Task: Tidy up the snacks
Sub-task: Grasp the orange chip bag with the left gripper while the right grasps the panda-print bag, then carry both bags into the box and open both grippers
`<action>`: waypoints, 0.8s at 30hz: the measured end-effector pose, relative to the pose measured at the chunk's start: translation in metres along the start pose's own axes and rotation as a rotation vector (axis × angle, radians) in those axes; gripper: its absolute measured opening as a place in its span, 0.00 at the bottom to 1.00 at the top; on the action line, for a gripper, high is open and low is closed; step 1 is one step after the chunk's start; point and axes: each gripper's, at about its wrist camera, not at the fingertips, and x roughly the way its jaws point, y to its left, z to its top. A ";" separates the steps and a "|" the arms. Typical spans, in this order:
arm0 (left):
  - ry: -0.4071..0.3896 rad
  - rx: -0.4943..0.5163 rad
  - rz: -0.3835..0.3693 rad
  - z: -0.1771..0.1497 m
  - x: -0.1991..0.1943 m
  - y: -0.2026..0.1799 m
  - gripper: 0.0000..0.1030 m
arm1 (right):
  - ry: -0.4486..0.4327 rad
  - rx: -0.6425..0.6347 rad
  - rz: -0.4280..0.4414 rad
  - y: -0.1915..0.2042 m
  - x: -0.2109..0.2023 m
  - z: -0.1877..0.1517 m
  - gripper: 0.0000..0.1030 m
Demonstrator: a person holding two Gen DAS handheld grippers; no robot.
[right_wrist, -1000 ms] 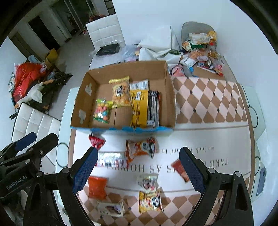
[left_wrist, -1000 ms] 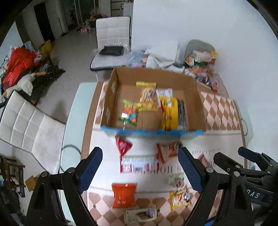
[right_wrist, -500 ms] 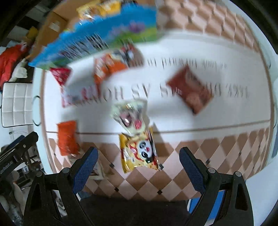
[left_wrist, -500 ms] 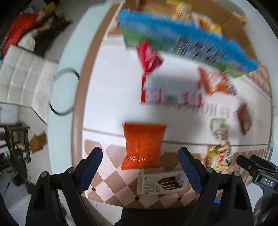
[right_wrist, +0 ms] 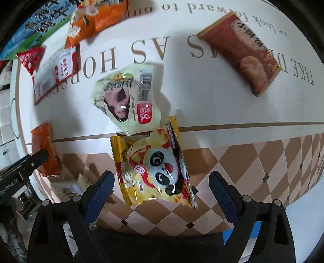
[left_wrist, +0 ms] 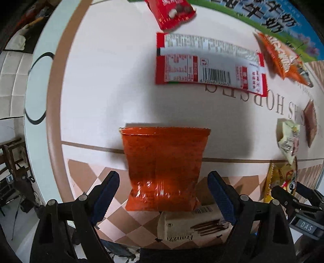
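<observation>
Colours I see across both wrist views

Translucent orange-red packet [left_wrist: 163, 170], plain. Long wrapper [left_wrist: 210, 60] white with red edges, black barcode. Small red pouch [left_wrist: 172, 12]. Cream box [left_wrist: 194, 228] with brown stick print. Yellow bag [right_wrist: 154, 168] has a black-and-white panda, red accents. Pale green-white bag [right_wrist: 127, 101], red logo. Brown wrapper [right_wrist: 241, 52] with tan pastry picture. Orange bag [right_wrist: 97, 18]. Tablecloth [right_wrist: 202, 101] white with brown lettering, tan-and-cream diamond border. My gripper fingers [left_wrist: 105, 194] black, blue pads.
</observation>
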 end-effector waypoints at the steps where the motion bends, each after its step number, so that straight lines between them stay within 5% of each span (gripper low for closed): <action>1: 0.008 0.003 0.000 0.000 0.003 -0.001 0.86 | 0.004 -0.005 -0.008 0.001 0.003 0.000 0.94; 12: 0.014 0.028 0.012 -0.001 0.023 -0.005 0.80 | 0.045 -0.028 -0.045 0.015 0.026 -0.002 0.93; 15: -0.019 0.033 0.010 0.002 0.017 -0.005 0.63 | 0.052 -0.030 -0.055 0.021 0.033 -0.001 0.86; 19: -0.036 0.036 0.021 0.001 0.013 -0.006 0.57 | 0.039 -0.055 -0.081 0.033 0.032 -0.003 0.82; 24: -0.043 0.035 0.010 0.009 0.001 -0.017 0.51 | 0.012 -0.078 -0.100 0.056 0.024 -0.012 0.63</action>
